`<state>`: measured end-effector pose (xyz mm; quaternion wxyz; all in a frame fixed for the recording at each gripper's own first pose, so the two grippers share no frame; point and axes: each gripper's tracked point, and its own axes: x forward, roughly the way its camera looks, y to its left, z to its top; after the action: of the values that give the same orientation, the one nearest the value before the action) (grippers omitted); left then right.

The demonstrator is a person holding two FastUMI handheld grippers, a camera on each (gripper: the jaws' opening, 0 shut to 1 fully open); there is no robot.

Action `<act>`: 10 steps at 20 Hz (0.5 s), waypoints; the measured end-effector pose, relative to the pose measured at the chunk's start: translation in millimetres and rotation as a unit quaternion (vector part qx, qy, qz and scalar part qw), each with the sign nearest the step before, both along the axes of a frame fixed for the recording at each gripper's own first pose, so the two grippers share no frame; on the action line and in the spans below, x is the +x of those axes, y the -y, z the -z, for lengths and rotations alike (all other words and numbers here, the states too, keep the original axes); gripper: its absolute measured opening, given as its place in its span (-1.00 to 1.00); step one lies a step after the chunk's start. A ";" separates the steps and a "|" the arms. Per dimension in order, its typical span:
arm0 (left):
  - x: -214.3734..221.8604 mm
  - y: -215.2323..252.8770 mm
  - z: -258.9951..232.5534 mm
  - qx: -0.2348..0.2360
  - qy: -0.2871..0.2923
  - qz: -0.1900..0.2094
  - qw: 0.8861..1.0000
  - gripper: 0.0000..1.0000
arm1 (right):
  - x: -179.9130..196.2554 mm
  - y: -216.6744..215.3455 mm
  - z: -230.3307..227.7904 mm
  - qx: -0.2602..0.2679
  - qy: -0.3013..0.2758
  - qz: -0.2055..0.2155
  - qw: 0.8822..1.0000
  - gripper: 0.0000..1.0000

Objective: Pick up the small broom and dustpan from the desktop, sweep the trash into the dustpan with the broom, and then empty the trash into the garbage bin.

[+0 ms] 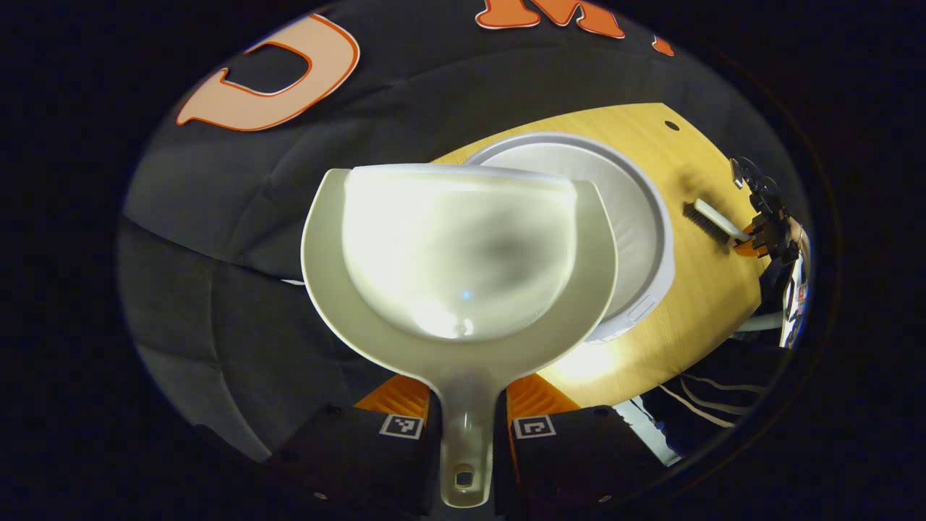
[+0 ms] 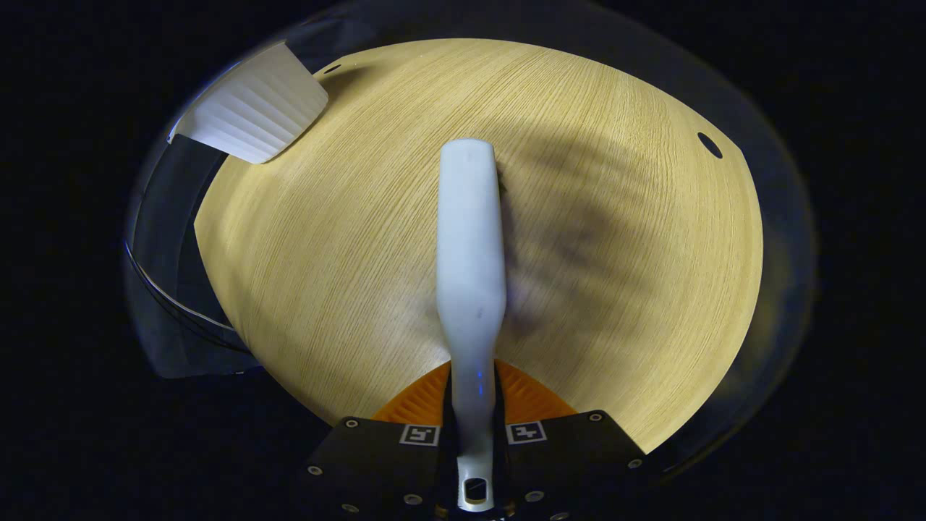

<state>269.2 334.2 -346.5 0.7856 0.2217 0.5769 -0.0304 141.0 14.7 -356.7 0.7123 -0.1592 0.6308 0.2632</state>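
- The left claw (image 1: 466, 423) clamps the handle of the pale translucent plastic dustpan (image 1: 463, 268), both fingers pressed to its sides, so the pan sticks straight out ahead of the camera.
- The pan is held with its open scoop facing the lens and its lip up at 12 o'clock, over the round white garbage bin (image 1: 640, 217). I'd say that is the tipping pose, and no trash is visible inside the scoop.
- The bin stands at the wooden table (image 1: 694, 289) edge; black booth cloth takes the 9 o'clock side, so there is room to swing that way.
- Out at 3 o'clock in the left gripper view, the right claw (image 1: 756, 235) carries the small white-handled broom (image 1: 712, 223), dark bristles pointing down over the wood.
- In the right gripper view the right claw (image 2: 474, 430) is closed tight on the broom (image 2: 470, 246) handle, parked well apart from the bin.
- The bin's ribbed white wall (image 2: 253, 112) sits at 10 o'clock, and open wood lies at 3 o'clock.
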 end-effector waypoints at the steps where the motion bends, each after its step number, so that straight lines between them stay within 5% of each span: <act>1: 5.9 5.3 -6.2 -0.012 0.012 0.011 1.000 -0.38 | -0.5 0.5 -1.1 -0.001 0.000 0.000 1.000 -0.63; 10: 27.1 171.5 -25.1 -0.122 0.038 0.128 0.983 -0.38 | 2.4 -3.8 -6.7 0.012 0.012 0.011 1.000 -0.63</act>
<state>296.3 162.7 -321.3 0.8176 0.1968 0.5056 -0.1929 143.4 18.5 -350.0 0.7248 -0.1469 0.6204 0.2612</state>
